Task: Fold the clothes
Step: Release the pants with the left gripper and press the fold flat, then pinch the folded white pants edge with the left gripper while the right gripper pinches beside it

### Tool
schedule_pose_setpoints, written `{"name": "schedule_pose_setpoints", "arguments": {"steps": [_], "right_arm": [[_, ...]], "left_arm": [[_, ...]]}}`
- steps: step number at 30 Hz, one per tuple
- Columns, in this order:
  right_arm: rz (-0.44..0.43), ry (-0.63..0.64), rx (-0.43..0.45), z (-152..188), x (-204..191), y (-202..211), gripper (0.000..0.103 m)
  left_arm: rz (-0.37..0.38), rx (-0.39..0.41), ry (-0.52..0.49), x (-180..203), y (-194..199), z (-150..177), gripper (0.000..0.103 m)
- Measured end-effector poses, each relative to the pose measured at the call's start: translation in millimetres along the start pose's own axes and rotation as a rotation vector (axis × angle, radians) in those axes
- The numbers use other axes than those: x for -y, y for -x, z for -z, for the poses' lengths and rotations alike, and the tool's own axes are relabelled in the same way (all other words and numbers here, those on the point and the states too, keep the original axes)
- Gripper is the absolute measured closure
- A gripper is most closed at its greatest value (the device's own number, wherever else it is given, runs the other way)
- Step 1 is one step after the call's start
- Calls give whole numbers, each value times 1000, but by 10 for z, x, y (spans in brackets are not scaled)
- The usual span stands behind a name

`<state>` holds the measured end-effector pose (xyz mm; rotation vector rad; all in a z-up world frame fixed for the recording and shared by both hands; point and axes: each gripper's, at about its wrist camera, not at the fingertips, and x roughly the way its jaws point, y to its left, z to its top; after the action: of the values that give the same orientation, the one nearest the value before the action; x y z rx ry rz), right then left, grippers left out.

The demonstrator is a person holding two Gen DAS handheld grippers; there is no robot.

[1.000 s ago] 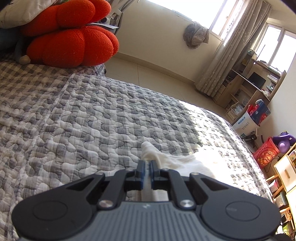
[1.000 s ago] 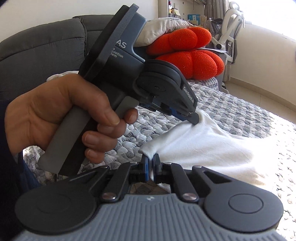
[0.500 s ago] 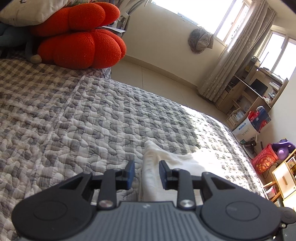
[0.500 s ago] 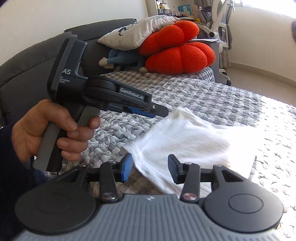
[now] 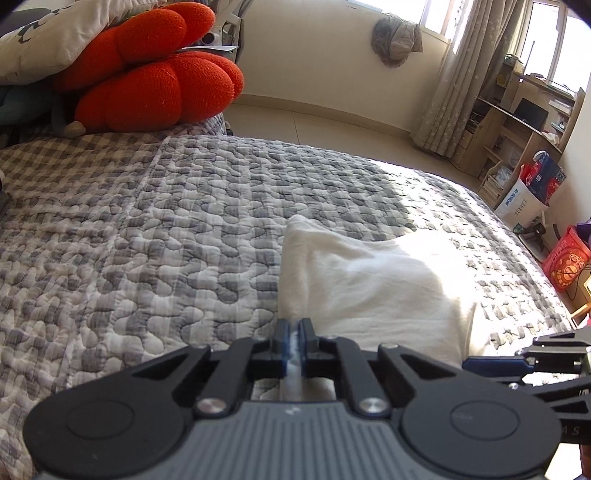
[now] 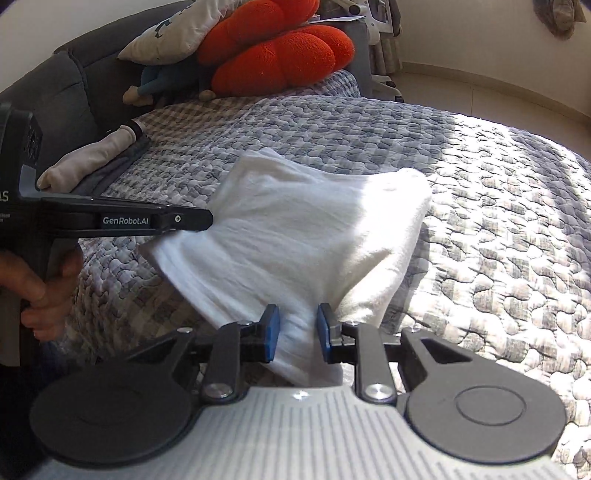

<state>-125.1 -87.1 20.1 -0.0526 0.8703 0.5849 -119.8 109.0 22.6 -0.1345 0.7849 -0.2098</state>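
A folded white garment (image 5: 373,280) lies on the grey quilted bed (image 5: 147,229), half of it in sunlight. My left gripper (image 5: 292,341) is shut on the garment's near edge, with a strip of cloth pinched between its blue pads. In the right wrist view the left gripper (image 6: 208,221) bites the garment's (image 6: 295,229) left corner, and a hand (image 6: 44,288) holds its grip. My right gripper (image 6: 297,332) straddles the near right corner. Its jaws are closing with cloth between them and the pads still stand apart. The tip of the right gripper (image 5: 467,363) shows at the left wrist view's right edge.
Red cushions (image 6: 280,48) and a pale pillow (image 6: 173,33) lean on the dark headboard (image 6: 70,81). A rolled light garment (image 6: 88,162) lies at the bed's left. Past the bed's far edge are bare floor (image 5: 332,125), a desk (image 5: 517,122) and boxes (image 5: 532,188).
Both grippers let go of the garment, opened and shifted along its edge. The left has shut again on the near edge. The right has narrowed around the right corner.
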Motion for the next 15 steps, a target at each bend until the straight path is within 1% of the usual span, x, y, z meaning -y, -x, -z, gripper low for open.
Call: {"name": "schedule_pose_setpoints", "arguments": {"steps": [3,5,6,9,12,13,14,15], "right_arm": [[-9,23,-22,9,-5,27,78],[-23,-1,-9,-9,52,63,79],[-29,-13,3,-19,85,86,80],[-6,-30,28,-35,151,143,80],[4,-42,32,-42,198,172,80],[8,-49,35,-46,207,178,79],[9,-62,41,-52,224,187,73],[9,-75,46,-59,242,196,71]], "left_arm": [[7,-3,8,-39,11,12,97],[-1,1,-7,-15,33,29,97],[4,-1,5,-35,42,20,97],[22,-11,45,-102,72,-8,95],[68,-26,127,-222,122,-49,94],[88,-26,150,-254,145,-56,94],[108,-22,170,-285,166,-68,94],[123,-19,189,-314,181,-76,94]]}}
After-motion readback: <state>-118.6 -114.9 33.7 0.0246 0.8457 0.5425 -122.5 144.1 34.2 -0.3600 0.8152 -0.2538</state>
